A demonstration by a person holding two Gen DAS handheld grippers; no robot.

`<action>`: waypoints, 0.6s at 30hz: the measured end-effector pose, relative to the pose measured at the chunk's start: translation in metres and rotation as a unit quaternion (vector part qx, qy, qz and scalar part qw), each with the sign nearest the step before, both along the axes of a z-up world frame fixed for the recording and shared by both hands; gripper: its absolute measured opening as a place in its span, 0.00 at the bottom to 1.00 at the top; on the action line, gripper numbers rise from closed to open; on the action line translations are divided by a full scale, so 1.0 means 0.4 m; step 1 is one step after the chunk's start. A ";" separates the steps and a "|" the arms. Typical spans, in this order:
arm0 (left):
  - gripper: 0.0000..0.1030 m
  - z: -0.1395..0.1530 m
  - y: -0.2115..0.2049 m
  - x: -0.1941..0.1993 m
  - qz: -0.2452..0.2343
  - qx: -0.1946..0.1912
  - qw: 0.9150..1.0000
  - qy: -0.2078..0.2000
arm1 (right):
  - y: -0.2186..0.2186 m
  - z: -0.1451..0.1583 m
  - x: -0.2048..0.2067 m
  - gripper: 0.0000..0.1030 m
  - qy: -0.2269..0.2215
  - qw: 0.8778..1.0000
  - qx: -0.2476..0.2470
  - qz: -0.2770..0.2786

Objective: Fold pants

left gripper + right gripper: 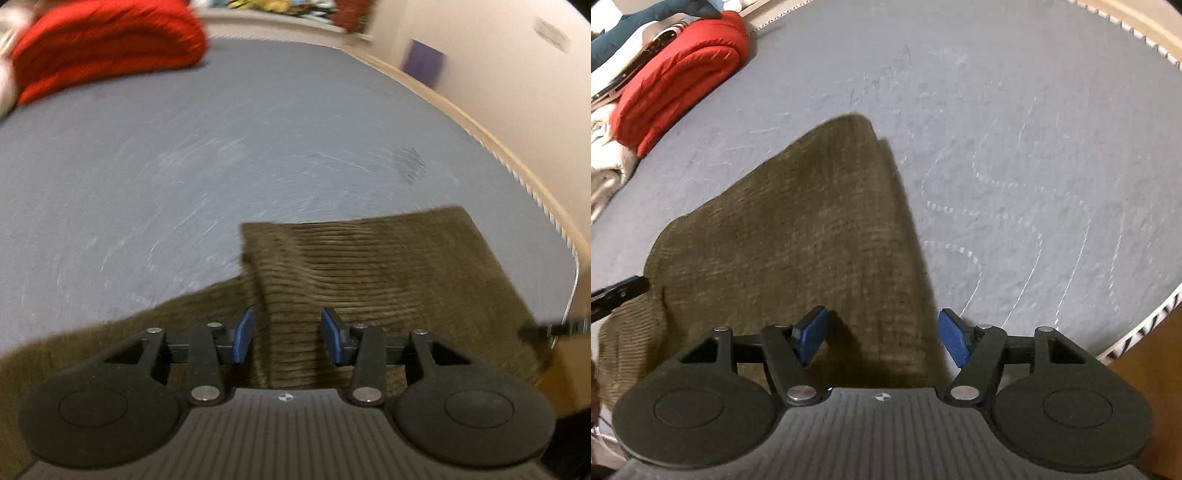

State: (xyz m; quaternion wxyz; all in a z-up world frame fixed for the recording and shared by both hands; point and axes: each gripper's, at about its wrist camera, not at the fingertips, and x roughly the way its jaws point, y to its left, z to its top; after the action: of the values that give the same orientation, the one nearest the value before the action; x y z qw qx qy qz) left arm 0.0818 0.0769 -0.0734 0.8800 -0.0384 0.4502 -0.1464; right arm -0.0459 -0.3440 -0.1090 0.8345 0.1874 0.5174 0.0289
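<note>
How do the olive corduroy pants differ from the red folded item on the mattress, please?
The olive pants are ribbed corduroy, while the red bundle looks smooth and puffy. The pants lie flat and low in a few layers; the red bundle is rolled into a thick stack. The pants sit right under both grippers; the red bundle lies at the far edge beside other laundry. Both rest on the grey mattress, and neither is gripped.

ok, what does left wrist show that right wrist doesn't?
Left wrist only: the wall with a purple patch and the left tongs, open over the cloth.
Right wrist only: white and teal clothes stacked behind the red bundle, wavy stitching on the mattress, and the right tongs, open.
Both: olive corduroy pants on the grey mattress, red folded bundle.
</note>
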 end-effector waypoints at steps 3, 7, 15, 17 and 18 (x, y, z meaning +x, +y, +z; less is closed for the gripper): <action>0.50 -0.032 0.041 0.018 0.032 -0.053 0.997 0.041 | 0.011 -0.007 -0.005 0.73 0.005 1.000 0.003 0.023; 0.57 -0.108 0.042 0.033 0.029 -0.087 0.990 0.111 | 0.015 -0.029 -0.012 0.74 0.021 0.999 0.007 0.032; 0.13 -0.043 0.049 -0.011 0.020 -0.107 0.990 0.092 | -0.006 -0.024 -0.025 0.48 0.018 0.999 0.014 0.026; 0.14 0.000 0.052 -0.039 0.008 -0.131 0.988 0.079 | -0.030 0.008 -0.038 0.30 0.005 0.999 0.028 0.025; 0.14 0.011 0.048 -0.050 0.000 -0.127 0.989 0.078 | -0.038 0.024 -0.039 0.29 -0.003 0.999 0.032 0.023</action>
State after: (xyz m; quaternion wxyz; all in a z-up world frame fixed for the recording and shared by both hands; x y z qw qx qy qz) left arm 0.0619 0.0961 -0.0692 0.8300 -0.1611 0.4956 -0.1987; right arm -0.0617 -0.3591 -0.0994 0.8289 0.2022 0.5175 0.0652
